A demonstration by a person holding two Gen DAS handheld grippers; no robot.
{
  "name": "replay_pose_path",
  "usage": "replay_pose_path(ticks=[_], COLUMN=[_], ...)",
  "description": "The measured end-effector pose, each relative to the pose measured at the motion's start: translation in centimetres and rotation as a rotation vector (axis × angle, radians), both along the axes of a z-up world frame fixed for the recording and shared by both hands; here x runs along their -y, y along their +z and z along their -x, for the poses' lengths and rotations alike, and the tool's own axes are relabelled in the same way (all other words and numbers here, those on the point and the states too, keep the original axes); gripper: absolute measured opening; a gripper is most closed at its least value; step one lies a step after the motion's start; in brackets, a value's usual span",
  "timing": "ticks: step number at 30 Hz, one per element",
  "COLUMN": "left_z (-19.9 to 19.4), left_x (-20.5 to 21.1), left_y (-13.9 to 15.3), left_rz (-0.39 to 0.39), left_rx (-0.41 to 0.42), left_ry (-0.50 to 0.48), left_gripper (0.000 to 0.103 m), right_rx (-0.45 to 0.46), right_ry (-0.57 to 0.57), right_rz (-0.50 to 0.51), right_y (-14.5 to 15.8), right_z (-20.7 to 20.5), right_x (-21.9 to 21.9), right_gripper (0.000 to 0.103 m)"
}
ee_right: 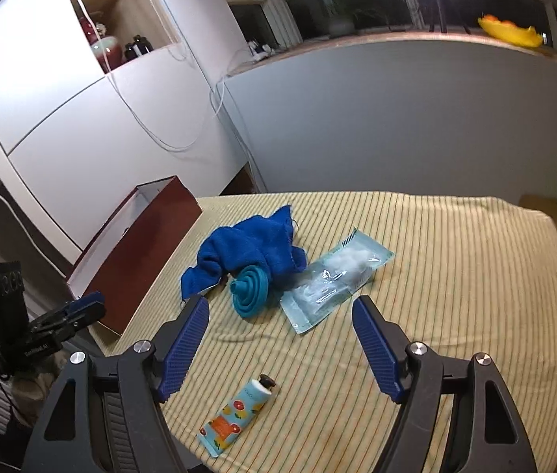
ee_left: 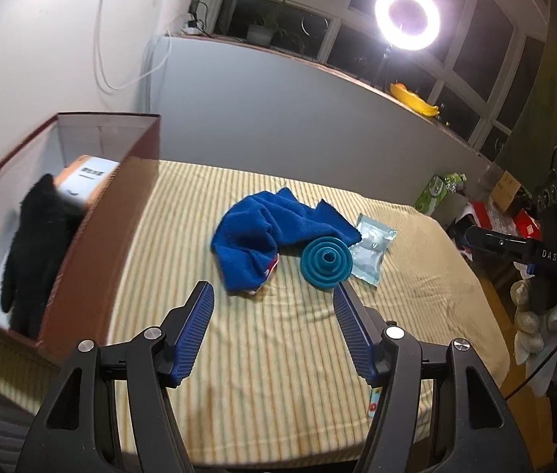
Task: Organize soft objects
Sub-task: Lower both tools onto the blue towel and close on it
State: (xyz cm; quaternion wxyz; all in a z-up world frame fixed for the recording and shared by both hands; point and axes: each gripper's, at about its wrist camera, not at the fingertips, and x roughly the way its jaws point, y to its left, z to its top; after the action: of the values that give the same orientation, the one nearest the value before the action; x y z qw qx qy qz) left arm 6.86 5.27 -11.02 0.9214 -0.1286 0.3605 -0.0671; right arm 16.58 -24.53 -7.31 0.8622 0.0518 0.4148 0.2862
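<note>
Left wrist view: left gripper (ee_left: 273, 299) hangs above the striped yellow tablecloth (ee_left: 278, 374), blue-padded fingers (ee_left: 195, 331) spread wide with nothing between them. Ahead, mid-table, a crumpled blue towel (ee_left: 270, 236) lies in a heap; a teal collapsible funnel (ee_left: 326, 262) sits against its right edge, touching it, and a pale sealed pouch (ee_left: 373, 250) lies just beyond the funnel, partly under it. At left stands an open brown box (ee_left: 93, 244) with white inner walls; inside it a black fuzzy glove (ee_left: 36, 252) lies along the floor, and a small orange-and-white carton (ee_left: 85, 177) rests behind it. The right gripper (ee_left: 515, 246) shows at the right edge, held off the table side; its jaw state cannot be told from here. A ring light (ee_left: 407, 11) glares above the window sill. Right wrist view: right gripper (ee_right: 280, 309) hovers over the near half of the table, fingers (ee_right: 377, 347) spread apart, empty. Between and below them lies a small hand-cream tube (ee_right: 235, 418) with a fruit print, dark cap pointing away. Farther on, the blue towel (ee_right: 247, 256), the funnel (ee_right: 249, 289) leaning on it, and the pouch (ee_right: 335, 280) to the right, touching the funnel. The brown box (ee_right: 136, 252) sits at the table's left edge, with the left gripper (ee_right: 69, 315) near its front corner.
</note>
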Motion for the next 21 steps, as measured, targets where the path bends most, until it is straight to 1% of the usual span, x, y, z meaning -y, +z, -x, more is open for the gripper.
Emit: replay_pose_path(ticks=[4, 7, 11, 14, 16, 19, 21], left_z=[-2.5, -4.7, -7.6, -9.5, -10.6, -12.1, -12.8], left_x=[0.4, 0.6, 0.8, 0.8, 0.8, 0.8, 0.8], left_y=[-0.6, -1.2, -2.3, -3.4, -3.9, -4.7, -5.0], left_rz=[0.019, 0.030, 0.034, 0.052, 0.045, 0.048, 0.043], left_rx=[-0.029, -0.050, -0.086, -0.115, -0.124, -0.140, -0.145], left_ry=[-0.002, -0.006, -0.005, 0.002, 0.009, 0.016, 0.018], left_gripper=[0.063, 0.063, 0.063, 0.063, 0.063, 0.063, 0.063], right_rx=[-0.063, -0.088, -0.150, -0.215, -0.254, -0.307, -0.325], right_ry=[0.046, 0.088, 0.124, 0.146, 0.150, 0.162, 0.166], right_rz=[0.003, 0.008, 0.000, 0.002, 0.016, 0.026, 0.031], right_y=[-0.9, -1.4, -2.3, -3.7, -5.0, -6.7, -7.5], right_z=[-2.2, -4.0, -7.4, -10.1, -11.7, -13.6, -14.3], right_x=[-1.1, -2.8, -5.4, -7.5, -8.8, -10.2, -10.8], right_gripper=[0.072, 0.072, 0.072, 0.072, 0.072, 0.072, 0.072])
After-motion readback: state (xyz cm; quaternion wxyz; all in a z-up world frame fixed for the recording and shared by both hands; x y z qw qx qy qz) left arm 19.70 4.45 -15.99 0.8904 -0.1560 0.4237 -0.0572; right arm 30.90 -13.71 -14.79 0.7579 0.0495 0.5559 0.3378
